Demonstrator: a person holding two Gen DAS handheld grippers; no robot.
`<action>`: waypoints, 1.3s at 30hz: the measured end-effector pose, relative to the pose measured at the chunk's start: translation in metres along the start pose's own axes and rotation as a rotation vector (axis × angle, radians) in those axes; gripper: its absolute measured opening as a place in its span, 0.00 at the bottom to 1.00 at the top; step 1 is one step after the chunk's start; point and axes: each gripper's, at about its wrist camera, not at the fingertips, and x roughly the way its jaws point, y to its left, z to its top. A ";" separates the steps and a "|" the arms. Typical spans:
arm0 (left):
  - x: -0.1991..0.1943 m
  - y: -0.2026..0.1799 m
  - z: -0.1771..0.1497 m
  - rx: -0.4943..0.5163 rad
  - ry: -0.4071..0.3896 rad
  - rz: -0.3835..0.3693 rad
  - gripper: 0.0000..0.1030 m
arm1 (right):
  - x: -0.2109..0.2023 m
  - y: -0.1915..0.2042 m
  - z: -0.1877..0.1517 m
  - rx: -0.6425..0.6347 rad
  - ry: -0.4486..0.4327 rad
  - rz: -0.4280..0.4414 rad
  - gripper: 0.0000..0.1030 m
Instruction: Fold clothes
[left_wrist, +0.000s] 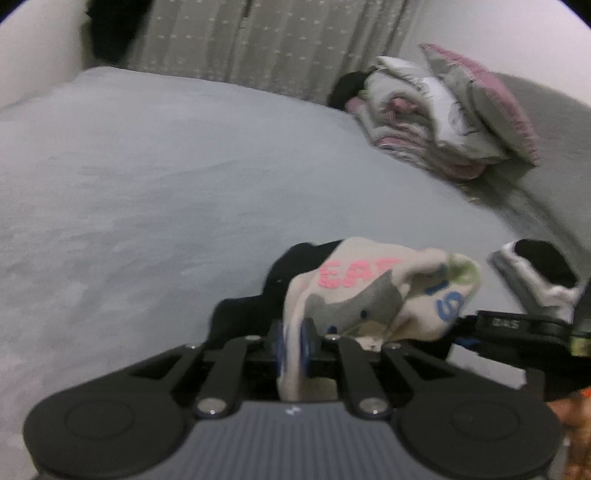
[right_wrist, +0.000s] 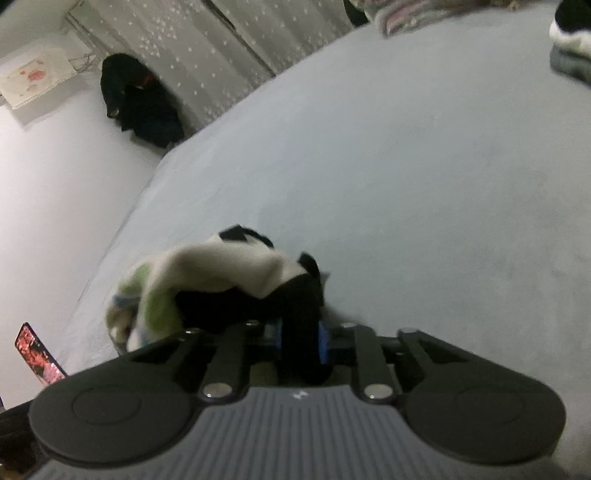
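Note:
A white sock (left_wrist: 369, 291) with pink letters, grey, blue and green print and a black part hangs just above the grey bed sheet (left_wrist: 147, 192). My left gripper (left_wrist: 294, 343) is shut on its white end. My right gripper (right_wrist: 301, 339) is shut on its black end (right_wrist: 299, 295); the white and green part (right_wrist: 221, 266) bunches to the left of it. In the left wrist view my right gripper (left_wrist: 466, 332) reaches in from the right, behind the sock. A second sock (left_wrist: 535, 273), white, grey and black, lies on the sheet to the right.
Folded bedding and a pink-edged pillow (left_wrist: 461, 110) are stacked at the far right of the bed. A patterned curtain (right_wrist: 207, 55) and a dark garment (right_wrist: 144, 103) stand beyond the bed. A phone (right_wrist: 37, 354) sits by the bed's left edge. The second sock (right_wrist: 570, 48) lies far right.

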 end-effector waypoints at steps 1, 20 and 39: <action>-0.003 0.002 0.003 -0.004 -0.002 -0.026 0.22 | -0.005 0.003 0.001 -0.012 -0.020 -0.012 0.18; 0.033 0.018 0.022 0.020 0.154 0.076 0.07 | -0.039 0.028 0.045 -0.176 -0.216 -0.207 0.14; 0.023 0.024 0.078 0.075 -0.248 0.441 0.05 | 0.008 0.070 0.108 -0.294 -0.279 -0.315 0.14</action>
